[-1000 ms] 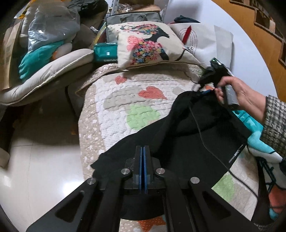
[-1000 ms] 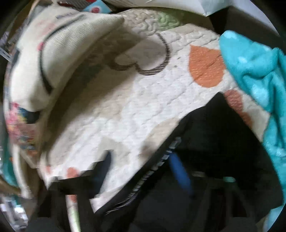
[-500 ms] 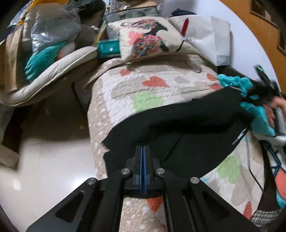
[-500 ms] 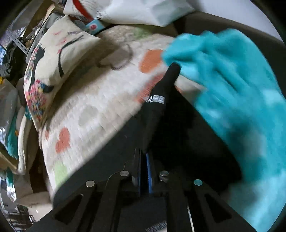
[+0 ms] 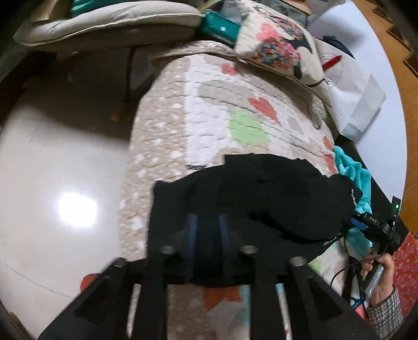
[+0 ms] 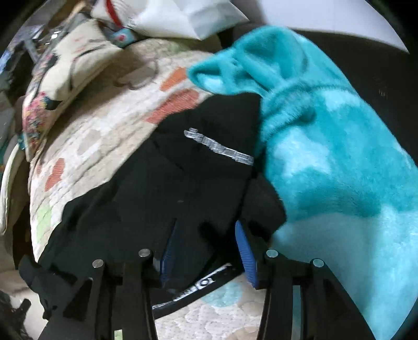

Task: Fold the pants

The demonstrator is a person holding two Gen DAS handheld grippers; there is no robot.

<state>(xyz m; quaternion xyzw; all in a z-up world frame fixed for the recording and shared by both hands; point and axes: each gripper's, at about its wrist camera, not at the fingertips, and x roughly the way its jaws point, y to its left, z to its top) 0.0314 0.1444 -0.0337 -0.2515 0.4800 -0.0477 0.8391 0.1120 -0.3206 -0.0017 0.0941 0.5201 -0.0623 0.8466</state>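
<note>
The black pants [image 5: 263, 193] lie folded across the quilted bed cover [image 5: 209, 109], with a grey printed logo facing up in the right wrist view [image 6: 219, 149]. My left gripper [image 5: 207, 222] is open, its blue pads apart over the near edge of the pants. My right gripper [image 6: 206, 232] is open, its blue pads standing either side of a fold of the black pants [image 6: 162, 188]. The right gripper also shows at the far right of the left wrist view [image 5: 376, 227], held in a hand at the pants' right end.
A fluffy turquoise blanket [image 6: 326, 157] lies right against the pants. A patterned pillow [image 5: 282, 49] and a white bag [image 5: 355, 96] sit at the head of the bed. A cushioned chair [image 5: 109, 18] stands to the left, beyond the shiny floor [image 5: 65, 183].
Both grippers were shut on the pants and are now open. The pants were carried over and laid down as a shorter folded shape. My left gripper has moved closer to the bed.
</note>
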